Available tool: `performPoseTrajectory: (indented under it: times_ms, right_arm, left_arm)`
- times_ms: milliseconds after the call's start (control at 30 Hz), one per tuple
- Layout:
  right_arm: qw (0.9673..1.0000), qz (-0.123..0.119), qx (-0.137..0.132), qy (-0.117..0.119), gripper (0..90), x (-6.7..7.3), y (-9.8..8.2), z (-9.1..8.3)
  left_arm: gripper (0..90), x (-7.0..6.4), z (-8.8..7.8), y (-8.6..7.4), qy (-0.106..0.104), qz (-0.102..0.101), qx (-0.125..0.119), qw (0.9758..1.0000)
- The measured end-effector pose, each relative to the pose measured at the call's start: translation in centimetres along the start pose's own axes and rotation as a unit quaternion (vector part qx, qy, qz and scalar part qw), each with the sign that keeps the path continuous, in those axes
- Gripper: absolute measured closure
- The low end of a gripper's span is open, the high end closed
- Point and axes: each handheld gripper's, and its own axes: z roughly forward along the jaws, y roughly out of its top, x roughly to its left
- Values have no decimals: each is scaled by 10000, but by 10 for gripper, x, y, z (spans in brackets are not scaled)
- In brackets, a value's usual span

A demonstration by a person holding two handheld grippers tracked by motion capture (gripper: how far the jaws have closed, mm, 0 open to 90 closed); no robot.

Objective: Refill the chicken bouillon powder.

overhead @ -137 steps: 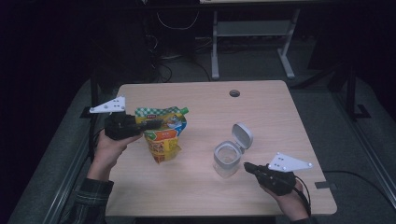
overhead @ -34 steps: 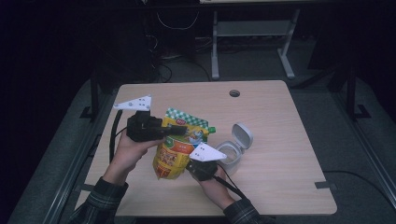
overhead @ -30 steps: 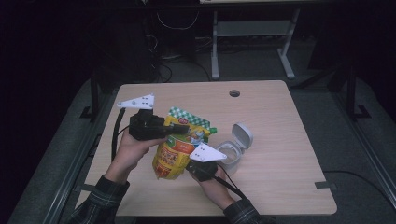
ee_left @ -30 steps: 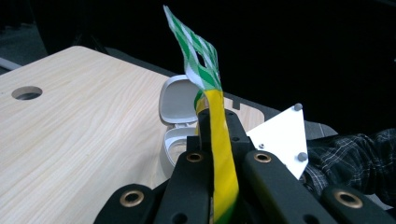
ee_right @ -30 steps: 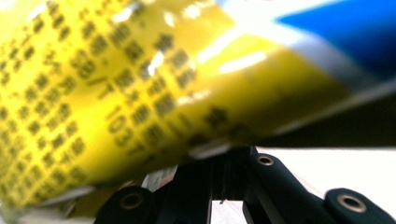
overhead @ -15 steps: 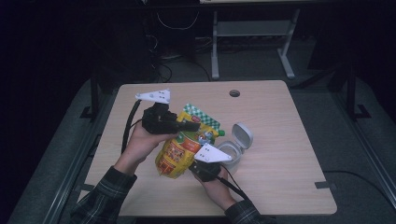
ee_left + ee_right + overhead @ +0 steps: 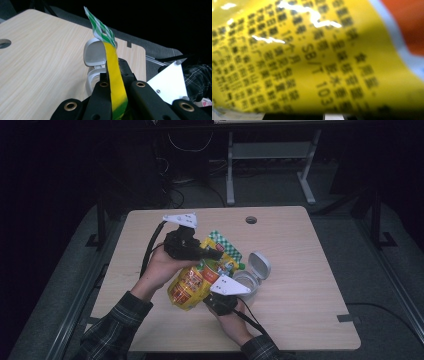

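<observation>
A yellow snack pouch (image 7: pixel 195 282) with a green checked top is held above the table between both hands. My left gripper (image 7: pixel 216 255) is shut on its upper edge; in the left gripper view the jaws pinch the yellow strip of the pouch (image 7: pixel 113 65), whose checked top sticks up past them. My right gripper (image 7: pixel 214 302) sits at the pouch's lower end, shut on it; its jaws are hidden. In the right gripper view the pouch's printed side (image 7: pixel 312 55) is very close and blurred. A pale container (image 7: pixel 248 280) with its flip lid (image 7: pixel 260 265) open stands just right of the pouch.
The wooden table (image 7: pixel 305 270) has a cable hole (image 7: pixel 251 220) near its far edge. The container (image 7: pixel 95 56) stands just beyond the left jaws, and the right gripper's white plate (image 7: pixel 170 82) is at their right. Dark floor and a desk frame lie behind the table.
My left hand has carried the pouch's top to the right, toward the container, and the pouch now leans more. The right hand has stayed at the pouch's lower end.
</observation>
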Motion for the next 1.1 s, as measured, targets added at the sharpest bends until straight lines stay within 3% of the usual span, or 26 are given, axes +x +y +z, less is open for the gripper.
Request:
performPoseTrajectory:
  times_ms: [367,600,833,1100]
  right_arm:
    - [9997,157,-168,55,899,0,-3,0]
    - [9995,224,-231,18,899,1,-4,-2]
    - [9995,169,-263,-10,899,4,-4,-2]
    - [9994,194,-286,-45,899,4,-5,-3]
  left_arm:
    - [900,-1,15,9,256,49,323,9991]
    - [900,3,17,11,367,-32,381,9986]
    - [900,4,27,14,579,0,661,9961]
    - [900,7,35,18,529,-75,787,9955]
